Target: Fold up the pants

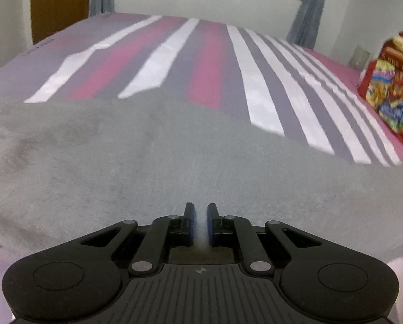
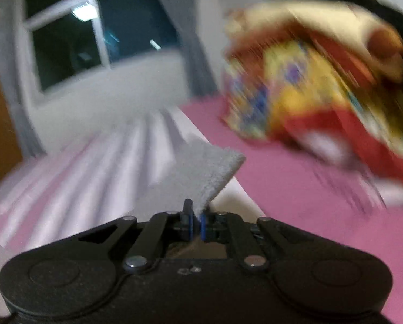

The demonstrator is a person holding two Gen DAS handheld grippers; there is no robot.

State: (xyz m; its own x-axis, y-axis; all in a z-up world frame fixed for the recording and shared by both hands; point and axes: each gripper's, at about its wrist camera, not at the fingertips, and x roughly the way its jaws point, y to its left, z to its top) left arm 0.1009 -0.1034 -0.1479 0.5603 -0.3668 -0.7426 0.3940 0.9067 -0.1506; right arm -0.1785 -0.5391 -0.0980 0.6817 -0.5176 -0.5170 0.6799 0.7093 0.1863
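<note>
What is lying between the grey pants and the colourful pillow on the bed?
Only bare striped sheet lies between pants and pillow, seen in the left wrist view.

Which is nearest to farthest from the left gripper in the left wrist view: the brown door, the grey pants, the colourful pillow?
From the left gripper:
1. Grey pants, pinched between its fingers and spread just ahead.
2. Colourful pillow, on the right edge of the striped bedsheet.
3. Brown door, far left, beyond the bed.

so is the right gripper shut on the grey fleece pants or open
Shut on them: the right gripper has a corner of the grey fleece pants pinched between its blue pads.
</note>
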